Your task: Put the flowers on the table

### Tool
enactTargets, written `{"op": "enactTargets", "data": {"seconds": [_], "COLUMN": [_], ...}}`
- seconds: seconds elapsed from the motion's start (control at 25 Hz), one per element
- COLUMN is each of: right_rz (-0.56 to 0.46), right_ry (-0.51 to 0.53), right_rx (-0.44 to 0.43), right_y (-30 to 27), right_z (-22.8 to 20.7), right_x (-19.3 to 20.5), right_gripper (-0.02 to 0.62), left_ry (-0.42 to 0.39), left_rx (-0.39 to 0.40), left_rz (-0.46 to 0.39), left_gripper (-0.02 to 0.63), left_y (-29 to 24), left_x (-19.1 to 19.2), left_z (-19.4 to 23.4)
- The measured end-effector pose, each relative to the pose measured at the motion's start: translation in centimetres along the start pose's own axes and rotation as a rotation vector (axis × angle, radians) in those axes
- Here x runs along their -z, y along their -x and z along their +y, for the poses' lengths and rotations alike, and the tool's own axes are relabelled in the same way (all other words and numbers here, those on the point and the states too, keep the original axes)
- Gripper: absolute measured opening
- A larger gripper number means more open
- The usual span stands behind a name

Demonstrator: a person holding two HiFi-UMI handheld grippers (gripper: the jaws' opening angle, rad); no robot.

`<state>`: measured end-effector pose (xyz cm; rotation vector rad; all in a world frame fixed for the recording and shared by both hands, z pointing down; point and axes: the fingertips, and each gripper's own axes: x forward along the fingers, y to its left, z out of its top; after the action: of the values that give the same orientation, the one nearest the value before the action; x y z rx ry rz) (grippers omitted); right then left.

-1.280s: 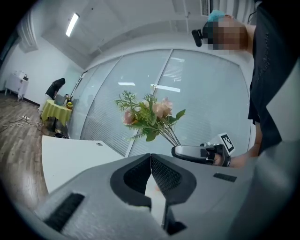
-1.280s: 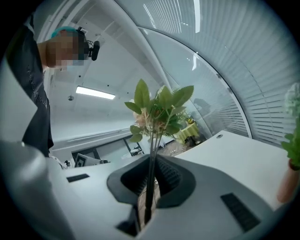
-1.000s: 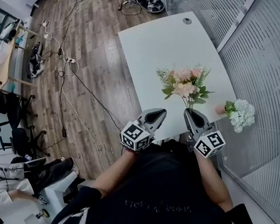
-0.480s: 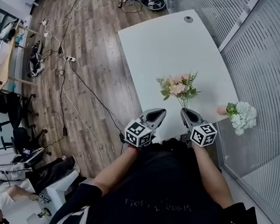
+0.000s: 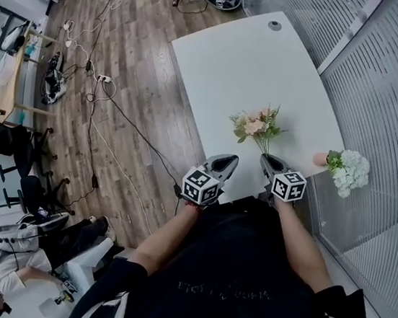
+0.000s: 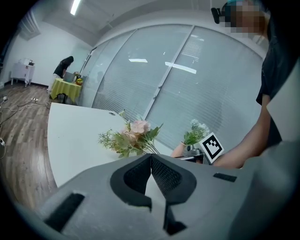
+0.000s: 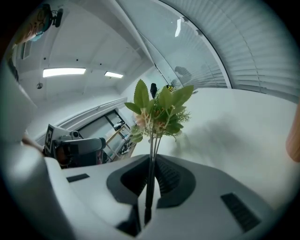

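Stems of the pink flower bunch (image 7: 159,110) are pinched between the nearly closed jaws of the right hand-held gripper (image 7: 150,164), and the blooms reach out over the near part of the white table (image 5: 248,59). The left hand-held gripper (image 6: 151,159) hangs just beside it at the table's near edge, its jaws pressed together with nothing between them. A white flower bunch (image 5: 349,171) sits apart, by the table's right edge.
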<state>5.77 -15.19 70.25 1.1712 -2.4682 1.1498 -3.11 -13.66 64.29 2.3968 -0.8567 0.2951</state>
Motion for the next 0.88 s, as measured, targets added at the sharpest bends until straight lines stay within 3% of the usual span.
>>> {"op": "enactTargets", "data": {"seconds": [0.28, 0.64, 0.88], "right_rz": [0.034, 0.091, 0.105], "right_ry": [-0.041, -0.087, -0.168], "right_rx": [0.023, 0.056, 0.044], "right_y": [-1.6, -3.4, -4.5], "right_z": [-0.7, -2.2, -2.5], "right_x": [0.3, 1.6, 1.9], "right_gripper": [0.037, 0.037, 0.038], "left_ry": [0.061, 0.062, 0.102], "left_rx": [-0.017, -0.009, -0.018], "left_rz": [0.021, 0.064, 0.037], "left_gripper": [0.018, 0.018, 0.018], "left_y": [-0.9, -1.2, -0.4], "left_x": [0.8, 1.9, 1.6], "left_z": [1.7, 1.6, 1.2]}}
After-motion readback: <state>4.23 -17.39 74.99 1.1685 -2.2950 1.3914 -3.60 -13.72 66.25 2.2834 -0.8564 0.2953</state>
